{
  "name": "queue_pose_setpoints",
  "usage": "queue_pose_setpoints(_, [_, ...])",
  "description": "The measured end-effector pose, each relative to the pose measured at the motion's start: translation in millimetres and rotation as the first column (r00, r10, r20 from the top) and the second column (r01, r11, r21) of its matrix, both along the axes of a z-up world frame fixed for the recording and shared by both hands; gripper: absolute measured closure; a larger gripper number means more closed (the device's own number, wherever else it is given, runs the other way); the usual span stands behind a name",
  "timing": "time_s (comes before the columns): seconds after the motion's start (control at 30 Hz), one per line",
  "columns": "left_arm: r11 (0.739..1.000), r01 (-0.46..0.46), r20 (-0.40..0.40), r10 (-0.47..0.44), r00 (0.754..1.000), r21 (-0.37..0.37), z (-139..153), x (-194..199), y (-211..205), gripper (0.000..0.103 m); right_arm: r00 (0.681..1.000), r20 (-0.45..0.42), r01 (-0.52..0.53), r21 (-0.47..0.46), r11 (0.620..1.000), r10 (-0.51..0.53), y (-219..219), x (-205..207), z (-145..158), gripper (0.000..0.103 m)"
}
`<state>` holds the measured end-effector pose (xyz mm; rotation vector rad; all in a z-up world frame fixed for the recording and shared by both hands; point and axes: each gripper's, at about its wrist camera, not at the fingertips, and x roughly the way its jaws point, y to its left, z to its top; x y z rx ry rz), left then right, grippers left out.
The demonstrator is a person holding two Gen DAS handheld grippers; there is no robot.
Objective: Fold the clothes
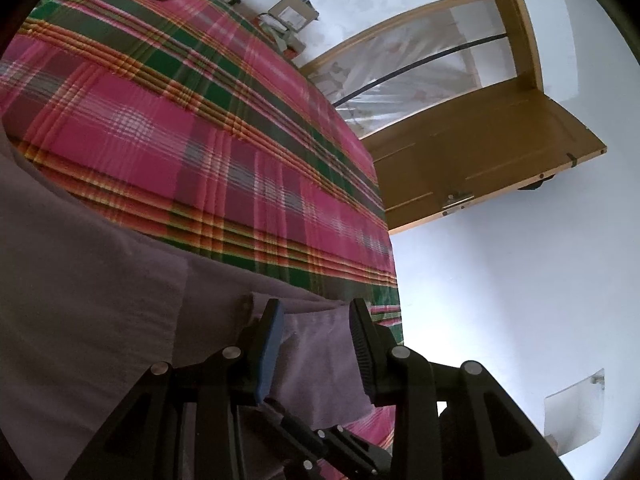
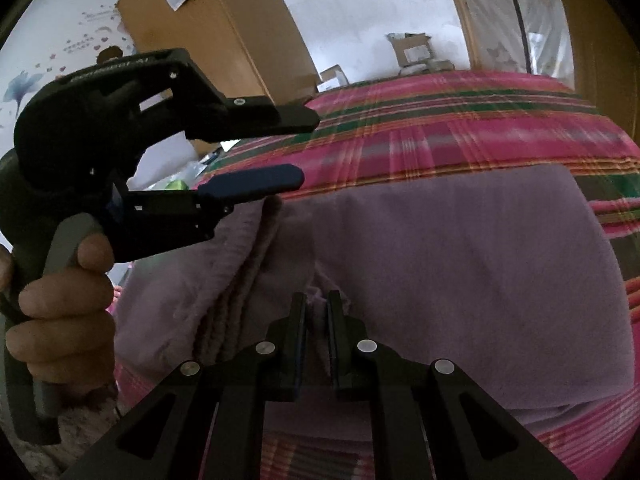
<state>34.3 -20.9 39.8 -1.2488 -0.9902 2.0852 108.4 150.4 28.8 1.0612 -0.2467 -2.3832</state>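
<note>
While the purple garment (image 2: 460, 272) lay spread across the plaid bedcover (image 2: 460, 136), the right gripper (image 2: 318, 312) sat right at its near edge, jaws drawn almost together on a small pinch of the cloth, so that fabric filled the narrow gap between them. From that pinch the garment ran away from the tool toward the far side of the bed, its broad flat part lying to the right and a bunched, ridged fold (image 2: 240, 280) lying to the left. Over that fold hovered the left gripper (image 2: 306, 146), held in a hand (image 2: 60, 300), its jaws standing well apart and closed on nothing (in its own view, cloth showed between the fingers (image 1: 269, 344) but neither pad pressed on it). Of the two, the right one seemed the better placed to carry the edge over, since it alone had hold. Beyond the bed stood a pale wall, a wooden door (image 1: 480, 152) swung open, a tall wooden cupboard (image 2: 208, 32) and some cardboard boxes (image 2: 412, 50).
</note>
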Motion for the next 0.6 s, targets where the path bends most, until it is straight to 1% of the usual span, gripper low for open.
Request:
queue_pose_setpoints(0.07, [1.0, 0.013, -0.014, -0.013, 1.0, -0.013, 5, 0, 6, 0.069, 1.0, 0.009, -0.003, -0.011, 1.0, 0.003, 1, -1, -1, 0.09])
queue_pose_setpoints(0.13, [0.999, 0.022, -0.042, -0.023, 0.999, -0.028, 13, 2, 11, 0.069, 1.0, 0.019, -0.011, -0.037, 0.999, 0.012, 5, 0, 0, 0.086])
queue_pose_setpoints(0.17, [0.999, 0.03, -0.062, -0.032, 0.998, -0.034, 18, 3, 13, 0.069, 1.0, 0.022, -0.015, -0.052, 0.999, 0.016, 7, 2, 1, 0.083])
queue_pose_setpoints(0.2, [0.998, 0.039, -0.074, -0.042, 0.996, -0.041, 21, 4, 16, 0.069, 1.0, 0.015, -0.025, -0.069, 0.997, 0.026, 11, 5, 3, 0.073])
queue_pose_setpoints(0.23, [0.998, 0.045, -0.08, -0.048, 0.996, -0.043, 23, 4, 19, 0.069, 0.999, 0.007, -0.036, -0.086, 0.996, 0.036, 15, 8, 6, 0.071])
queue_pose_setpoints(0.37, [0.993, 0.101, -0.067, -0.105, 0.992, -0.066, 24, 2, 36, 0.069, 0.998, -0.068, -0.015, -0.107, 0.994, 0.008, 38, 25, 20, 0.071])
queue_pose_setpoints(0.47, [0.985, 0.146, -0.051, -0.151, 0.987, -0.097, 20, -1, 49, 0.069, 0.991, -0.098, 0.08, -0.095, 0.992, -0.089, 68, 30, 26, 0.071])
queue_pose_setpoints(0.5, [0.98, 0.166, -0.045, -0.172, 0.984, -0.113, 19, -2, 55, 0.069, 0.984, -0.102, 0.138, -0.073, 0.988, -0.145, 80, 30, 27, 0.071])
queue_pose_setpoints(0.53, [0.974, 0.186, -0.038, -0.193, 0.981, -0.129, 17, -4, 60, 0.069, 0.979, -0.094, 0.174, -0.058, 0.983, -0.179, 87, 28, 25, 0.071])
queue_pose_setpoints(0.6, [0.972, 0.191, 0.002, -0.193, 0.981, -0.135, 9, -6, 65, 0.069, 0.969, -0.074, 0.235, -0.034, 0.971, -0.237, 100, 25, 20, 0.071])
